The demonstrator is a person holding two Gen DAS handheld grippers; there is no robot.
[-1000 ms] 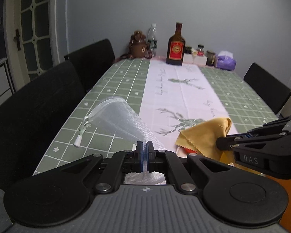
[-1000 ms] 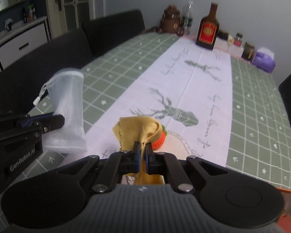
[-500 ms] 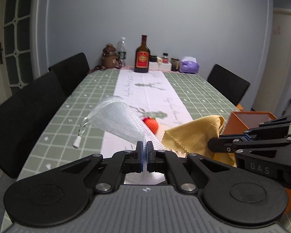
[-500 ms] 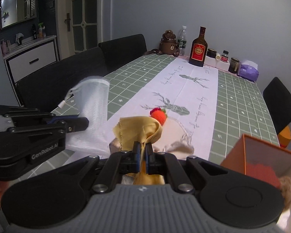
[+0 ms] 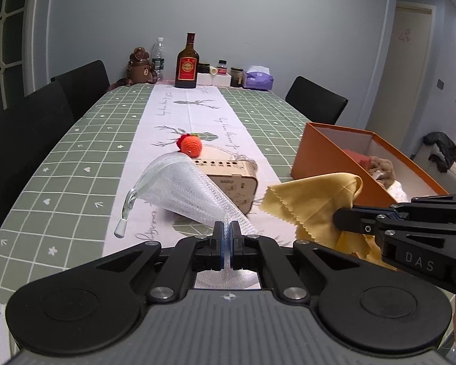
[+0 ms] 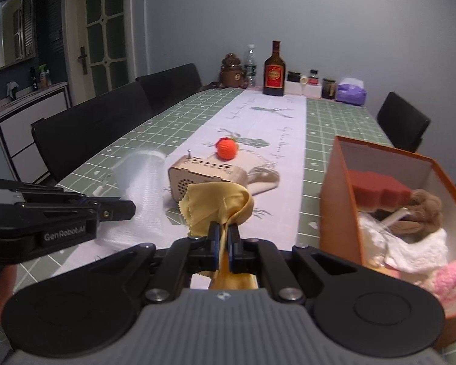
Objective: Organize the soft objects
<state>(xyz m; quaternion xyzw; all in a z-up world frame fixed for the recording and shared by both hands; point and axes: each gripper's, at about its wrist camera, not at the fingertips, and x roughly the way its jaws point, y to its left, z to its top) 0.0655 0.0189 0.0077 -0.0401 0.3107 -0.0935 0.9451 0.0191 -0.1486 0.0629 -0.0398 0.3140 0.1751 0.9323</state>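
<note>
Far left, 2 black chairs (image 5: 60,97) line the table (image 5: 76,152); they sat much closer 1 sec ago, so I've pulled back w/ both hands. My left tool (image 5: 226,237) is clamped on the white mesh bag (image 5: 185,191), same grip as before; the bag stands up off the table, its cord & white toggle (image 5: 120,228) hanging at the left. Behind the bag: an orange crochet ball (image 5: 191,145) on the pale runner (image 5: 185,112), then a small wooden radio (image 5: 231,179) just right of the bag. Neither the radio nor the ball showed in my left view 1 sec ago; the ball came in half a sec ago, the radio only now. Next right, my right tool (image 6: 224,243) pinches the yellow cloth (image 6: 215,200), held clear of the table, grip unchanged. Far right, the orange box (image 6: 337,200) stands on the table edge, new vs. 1 sec ago & far more of it than half a sec ago. Inside: red sponge (image 6: 377,188), brown plush (image 6: 422,210), white cloth (image 6: 416,249), pink knit bit (image 6: 450,276). At the table's far end a brown bottle (image 5: 187,64) w/ red label, same spot.
</note>
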